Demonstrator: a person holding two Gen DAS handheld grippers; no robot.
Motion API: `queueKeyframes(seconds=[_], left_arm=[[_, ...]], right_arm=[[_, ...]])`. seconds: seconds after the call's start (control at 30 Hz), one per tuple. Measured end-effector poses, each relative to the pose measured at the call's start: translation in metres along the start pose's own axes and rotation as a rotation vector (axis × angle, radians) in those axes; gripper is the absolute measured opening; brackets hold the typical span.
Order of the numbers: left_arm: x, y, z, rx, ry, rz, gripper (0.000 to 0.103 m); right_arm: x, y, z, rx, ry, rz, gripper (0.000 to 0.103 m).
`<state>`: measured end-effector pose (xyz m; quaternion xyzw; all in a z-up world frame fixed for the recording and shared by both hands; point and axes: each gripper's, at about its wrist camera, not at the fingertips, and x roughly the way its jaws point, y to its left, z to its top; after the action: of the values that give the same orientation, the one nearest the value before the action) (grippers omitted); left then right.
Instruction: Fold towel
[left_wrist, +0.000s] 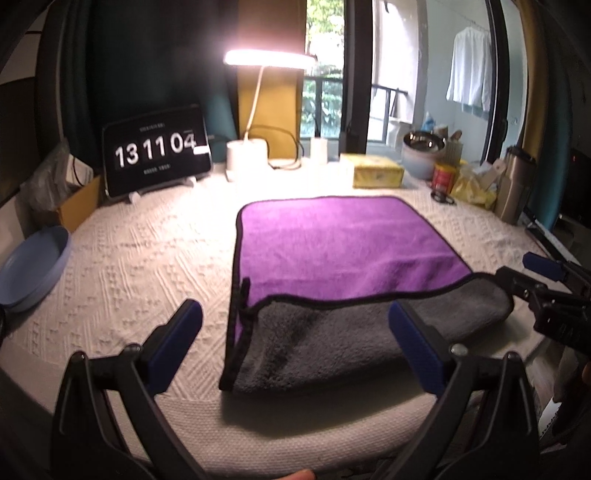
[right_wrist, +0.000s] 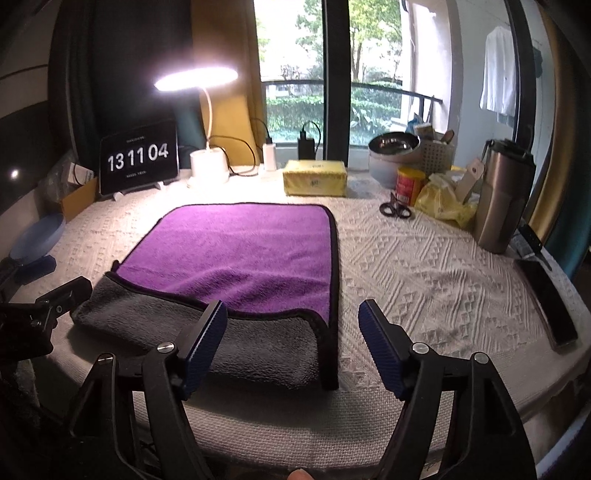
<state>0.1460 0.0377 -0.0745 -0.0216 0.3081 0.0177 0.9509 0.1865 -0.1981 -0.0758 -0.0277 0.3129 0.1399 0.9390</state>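
I see the white textured table cover (right_wrist: 424, 266) filling most of the view. The towel (left_wrist: 332, 251) lies flat on it toward the near edge, purple side up, with its near strip turned over to show grey. My left gripper (left_wrist: 295, 345) hangs over that grey strip, fingers spread wide, holding nothing. My right gripper (right_wrist: 291, 347) hovers at the towel's near right corner, likewise spread. A lit lamp (right_wrist: 195, 79) stands far back beside the clock (left_wrist: 157, 149).

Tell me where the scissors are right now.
The scissors lie on the white tablecloth at the back right, just in front of the red can and right of the purple towel.
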Motion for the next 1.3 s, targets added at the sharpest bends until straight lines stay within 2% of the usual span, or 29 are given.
queueKeyframes(seconds=[0.1,0.17,0.33,0.43,0.5,0.53,0.57,0.6,0.67,0.7,0.77,0.9,1.3], left_arm=[[0.015,0.000,-0.005,0.003,0.042,0.000,0.099],[0.024,0.000,-0.008,0.003,0.076,-0.004,0.088],[0.043,0.003,-0.015,-0.007,0.146,-0.010,0.077],[0.050,0.003,-0.017,-0.008,0.170,-0.016,0.066],[0.051,0.002,-0.019,-0.003,0.174,-0.015,0.065],[0.051,0.002,-0.019,0.000,0.175,-0.017,0.063],[0.051,0.002,-0.019,0.001,0.175,-0.017,0.057],[0.051,0.002,-0.019,0.000,0.173,-0.023,0.053],[0.048,0.002,-0.018,-0.004,0.166,-0.053,0.036],[0.047,0.002,-0.018,-0.004,0.163,-0.063,0.034],[0.044,-0.002,-0.019,0.006,0.155,-0.068,0.020],[0.036,-0.005,-0.017,0.012,0.135,-0.069,0.017],[0.013,-0.008,0.005,0.014,0.054,-0.087,0.016]], right_arm=[[0.011,-0.003,-0.004,0.008,0.031,0.006,0.071],[0.018,-0.004,-0.007,0.009,0.050,0.010,0.070],[0.032,-0.005,-0.010,0.008,0.093,0.030,0.059],[0.037,-0.005,-0.011,-0.001,0.104,0.037,0.055],[0.040,-0.004,-0.011,-0.010,0.109,0.043,0.047],[0.041,-0.003,-0.012,-0.014,0.111,0.044,0.046],[0.042,-0.002,-0.012,-0.021,0.111,0.044,0.043],[0.042,-0.001,-0.012,-0.028,0.109,0.041,0.035],[0.042,-0.001,-0.012,-0.036,0.106,0.035,0.024],[0.042,0.000,-0.012,-0.041,0.103,0.030,0.018],[0.040,0.000,-0.013,-0.052,0.094,0.020,0.012],[0.033,0.001,-0.011,-0.079,0.068,-0.002,0.008],[0.010,0.003,0.014,-0.106,-0.036,-0.021,0.007]])
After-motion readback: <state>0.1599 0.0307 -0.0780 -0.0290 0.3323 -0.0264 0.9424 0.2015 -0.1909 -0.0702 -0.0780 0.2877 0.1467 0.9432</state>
